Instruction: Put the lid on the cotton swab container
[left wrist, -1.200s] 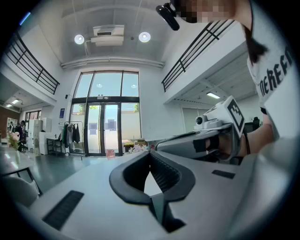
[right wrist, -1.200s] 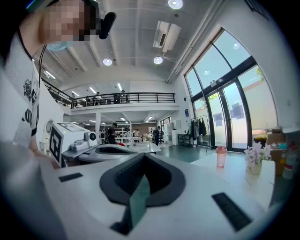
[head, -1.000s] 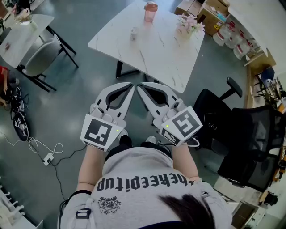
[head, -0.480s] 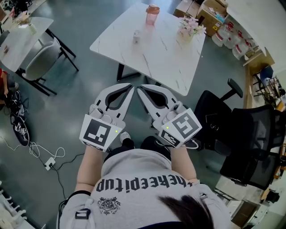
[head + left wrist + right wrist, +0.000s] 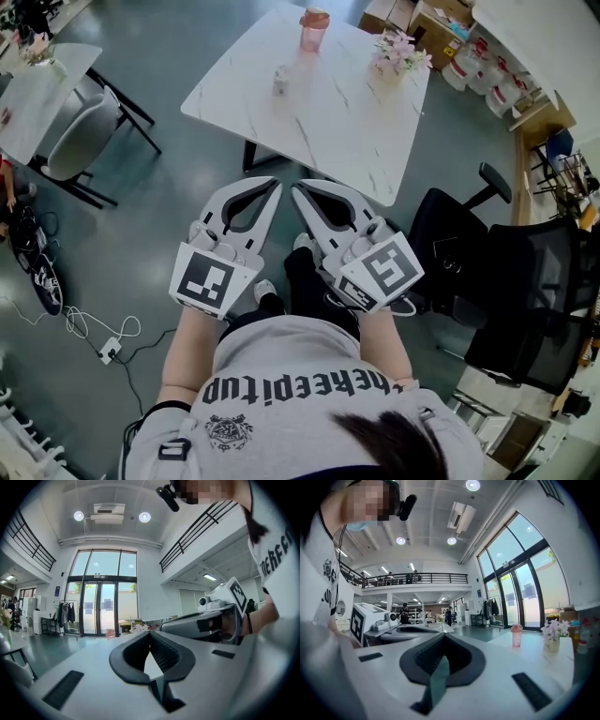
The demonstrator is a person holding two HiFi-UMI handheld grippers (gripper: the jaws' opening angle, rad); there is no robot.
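Note:
On the white marble table (image 5: 347, 122), well ahead of me, stands a small clear container (image 5: 279, 79); it is too small to tell whether a lid is on it. My left gripper (image 5: 275, 184) and right gripper (image 5: 297, 187) are held side by side in front of the person's body, short of the table's near edge. Both are shut with nothing between the jaws. In the left gripper view the left gripper (image 5: 150, 633) has its tips touching, and the right gripper (image 5: 211, 620) lies beside it. The right gripper view shows the right gripper (image 5: 442, 635) shut the same way.
A pink bottle (image 5: 314, 27) and a vase of flowers (image 5: 398, 51) stand at the table's far side. A black office chair (image 5: 506, 281) is at the right. At the left are a second white table (image 5: 42, 89) and a grey chair (image 5: 80, 136). Cables and a power strip (image 5: 111, 350) lie on the floor.
The person has stepped toward the table, one dark-trousered leg now forward under the grippers. Both grippers keep their pose, shut and side by side.

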